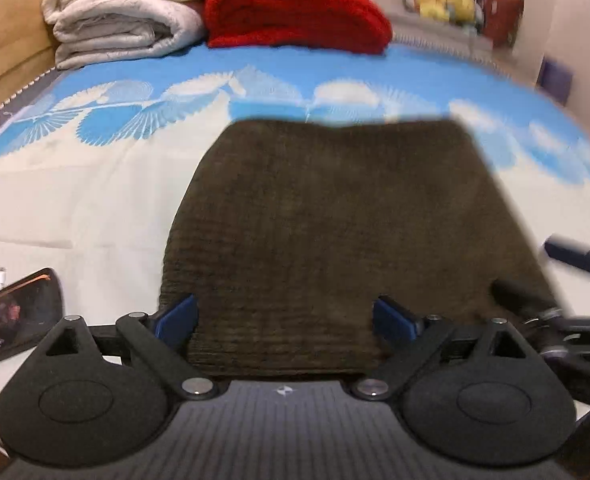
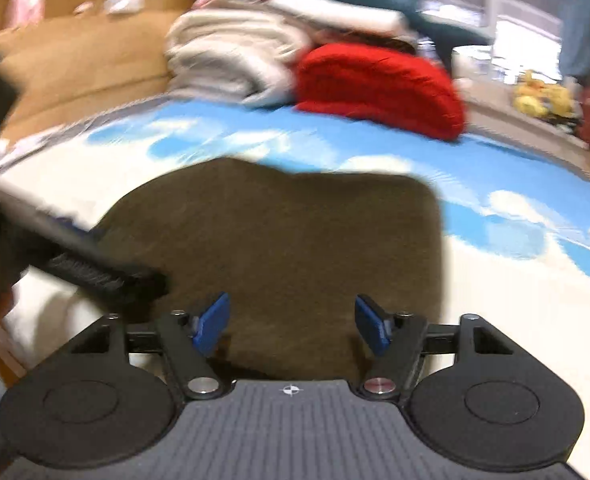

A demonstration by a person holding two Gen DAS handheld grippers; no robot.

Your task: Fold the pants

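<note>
The dark olive-brown pants (image 1: 335, 232) lie folded into a thick rectangle on the blue and cream bedspread (image 1: 75, 200). My left gripper (image 1: 285, 320) hovers over their near edge, jaws wide, with only cloth below the blue pads (image 1: 177, 318) and nothing pinched. In the right wrist view the same folded pants (image 2: 295, 240) fill the middle. My right gripper (image 2: 291, 322) stands open above their near edge, blue pads (image 2: 213, 324) apart and clear of the fabric. The other gripper's black body (image 2: 75, 264) crosses in from the left, blurred.
Folded white blankets (image 1: 123, 12) and a red blanket (image 1: 295, 12) are stacked at the far end of the bed, against a wooden headboard (image 2: 75, 40). A phone (image 1: 15, 316) lies at the near left. Yellow toys (image 2: 539, 96) sit on a sill at the far right.
</note>
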